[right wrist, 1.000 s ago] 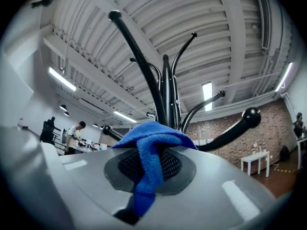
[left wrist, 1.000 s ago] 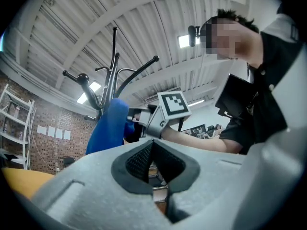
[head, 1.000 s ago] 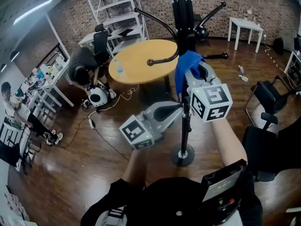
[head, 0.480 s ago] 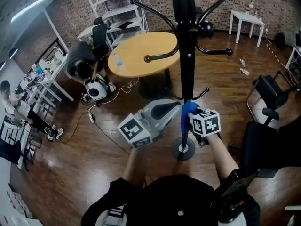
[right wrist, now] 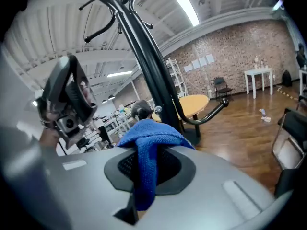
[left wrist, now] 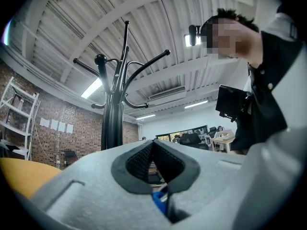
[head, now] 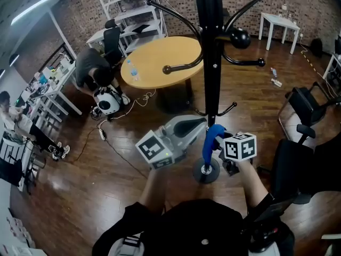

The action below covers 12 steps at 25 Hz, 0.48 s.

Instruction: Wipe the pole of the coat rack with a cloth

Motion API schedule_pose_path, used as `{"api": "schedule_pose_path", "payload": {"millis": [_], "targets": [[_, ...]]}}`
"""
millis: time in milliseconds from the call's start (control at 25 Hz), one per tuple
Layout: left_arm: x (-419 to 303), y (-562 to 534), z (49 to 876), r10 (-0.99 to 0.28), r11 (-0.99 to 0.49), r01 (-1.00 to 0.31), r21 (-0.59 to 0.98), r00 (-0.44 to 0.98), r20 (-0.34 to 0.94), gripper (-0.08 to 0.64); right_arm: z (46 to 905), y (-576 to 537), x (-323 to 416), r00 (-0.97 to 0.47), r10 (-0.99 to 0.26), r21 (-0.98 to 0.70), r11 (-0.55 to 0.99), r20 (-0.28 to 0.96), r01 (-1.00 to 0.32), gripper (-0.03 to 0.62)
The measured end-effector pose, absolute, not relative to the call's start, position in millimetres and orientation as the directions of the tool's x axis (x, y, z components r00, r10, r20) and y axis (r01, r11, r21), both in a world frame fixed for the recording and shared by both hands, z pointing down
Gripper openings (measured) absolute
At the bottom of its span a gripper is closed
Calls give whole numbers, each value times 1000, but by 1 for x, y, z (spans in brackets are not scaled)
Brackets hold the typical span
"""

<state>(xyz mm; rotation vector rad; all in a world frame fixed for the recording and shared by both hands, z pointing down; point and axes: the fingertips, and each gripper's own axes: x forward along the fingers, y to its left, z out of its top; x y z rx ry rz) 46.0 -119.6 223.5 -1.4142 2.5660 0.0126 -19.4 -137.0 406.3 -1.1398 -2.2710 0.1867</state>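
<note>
The black coat rack pole (head: 212, 63) rises from a round base (head: 206, 172) on the wood floor, with curved hooks up high. My right gripper (head: 217, 143) is shut on a blue cloth (head: 211, 138) and holds it against the pole's lower part, just above the base. In the right gripper view the cloth (right wrist: 146, 143) drapes over the jaws, with the pole (right wrist: 153, 75) right behind it. My left gripper (head: 200, 126) hovers just left of the pole, jaws shut with nothing in them. In the left gripper view the pole (left wrist: 111, 123) stands left of the jaws.
A round wooden table (head: 160, 63) stands behind the rack. A crouching person (head: 93, 71) and a white device (head: 109, 103) with floor cables are at the left. Black chairs (head: 303, 108) sit to the right, a white table (head: 279, 23) at the far right, and shelves (head: 128, 4) at the back.
My right gripper has slid the blue cloth down the pole, from near the hooks to just above the base. The left gripper has barely moved.
</note>
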Motion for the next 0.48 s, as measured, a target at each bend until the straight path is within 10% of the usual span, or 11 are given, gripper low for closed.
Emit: {"api": "schedule_pose_path", "payload": {"millis": [480], "targets": [[41,-104,213,-822,558,-823,-108,-531,-206,0,153,-119,-49,-636,762,-121,624,-125,772,26]]}}
